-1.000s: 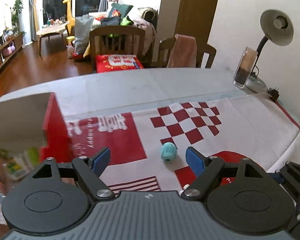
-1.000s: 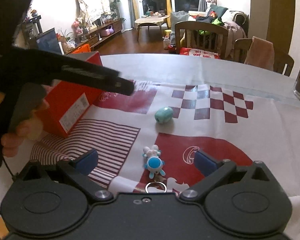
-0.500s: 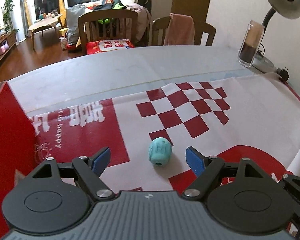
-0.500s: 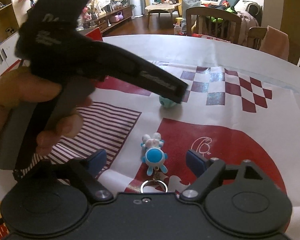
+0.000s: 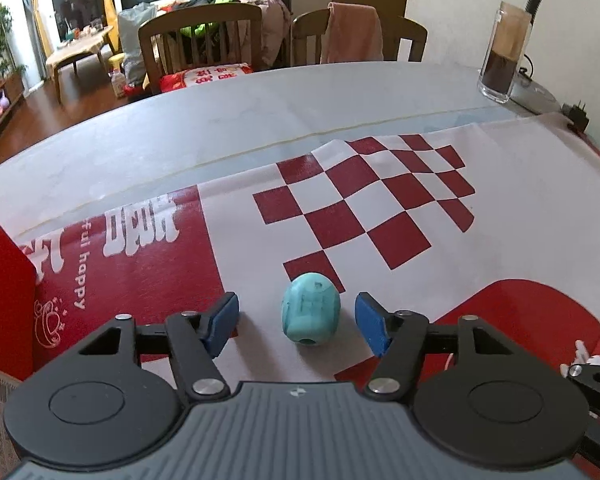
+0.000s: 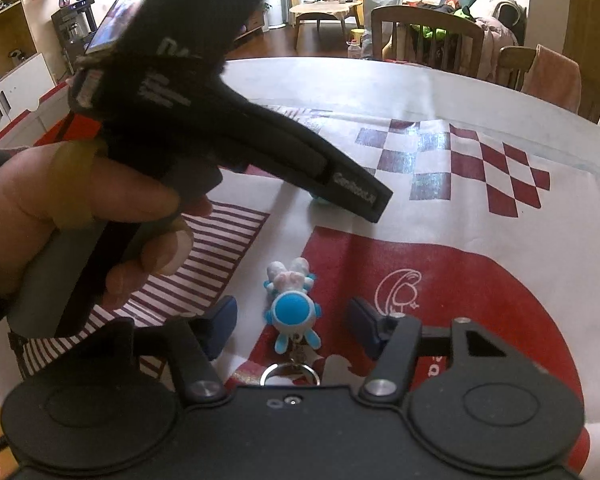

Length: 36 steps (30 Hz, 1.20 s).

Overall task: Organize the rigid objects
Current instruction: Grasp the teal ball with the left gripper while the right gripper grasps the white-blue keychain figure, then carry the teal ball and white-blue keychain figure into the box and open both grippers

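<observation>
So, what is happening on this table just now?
A person holds a gripper in each hand and is tidying small toys on a red and white cloth. The left gripper straddles a teal egg-shaped toy; the right gripper straddles a blue and white figure keychain. Both sets of jaws have just been closing, but gaps remain beside each toy, so neither is gripped yet. A red box stands at the left.

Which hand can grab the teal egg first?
Left. The left hand-held gripper has the egg between its closing pads, not yet touching. The right hand-held gripper straddles the keychain toy instead.
</observation>
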Tool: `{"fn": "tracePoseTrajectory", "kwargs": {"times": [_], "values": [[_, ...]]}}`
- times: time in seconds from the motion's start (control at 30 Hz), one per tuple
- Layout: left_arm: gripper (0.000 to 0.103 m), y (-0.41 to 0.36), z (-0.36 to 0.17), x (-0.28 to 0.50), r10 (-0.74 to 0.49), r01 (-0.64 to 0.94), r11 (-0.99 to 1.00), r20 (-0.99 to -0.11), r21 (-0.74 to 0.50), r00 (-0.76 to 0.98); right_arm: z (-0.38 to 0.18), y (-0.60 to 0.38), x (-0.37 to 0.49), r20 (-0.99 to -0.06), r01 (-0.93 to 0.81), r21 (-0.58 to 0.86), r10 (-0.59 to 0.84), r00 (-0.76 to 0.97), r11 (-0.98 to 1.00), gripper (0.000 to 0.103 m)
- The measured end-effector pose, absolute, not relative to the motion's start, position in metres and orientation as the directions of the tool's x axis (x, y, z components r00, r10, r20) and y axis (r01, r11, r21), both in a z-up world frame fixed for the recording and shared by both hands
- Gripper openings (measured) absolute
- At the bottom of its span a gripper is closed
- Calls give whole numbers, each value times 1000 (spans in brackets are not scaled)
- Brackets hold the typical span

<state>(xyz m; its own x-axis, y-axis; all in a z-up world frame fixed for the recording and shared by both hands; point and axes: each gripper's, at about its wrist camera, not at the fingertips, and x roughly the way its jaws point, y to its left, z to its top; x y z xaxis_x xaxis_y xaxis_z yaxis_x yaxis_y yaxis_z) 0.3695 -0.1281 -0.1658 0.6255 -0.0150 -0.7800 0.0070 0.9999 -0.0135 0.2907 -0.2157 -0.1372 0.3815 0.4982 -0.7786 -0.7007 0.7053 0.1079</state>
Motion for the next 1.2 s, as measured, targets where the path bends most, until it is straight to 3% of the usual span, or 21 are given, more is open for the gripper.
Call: {"fn": "tracePoseTrajectory", "kwargs": {"times": [0.27,0.3,0.63,1.2], "values": [[33,-138,-164,369,-24,54,998,-768,13,639,-136,-218,284,-779,-690,67,469,415,721,32],[33,-139,-164,368,-23,58,998,-768,18,640,-135,-218,284,-779,-688,66,468,418,723,28],[31,-131,-156,359,-30,43,999,-772,-4,635,-122,-227,288,-767,-635,106,469,438,765,27],[30,-91,-93,297,-77,-3,995,-755,-104,651,-41,-236,255,-676,-641,118,534,508,758,27]]}}
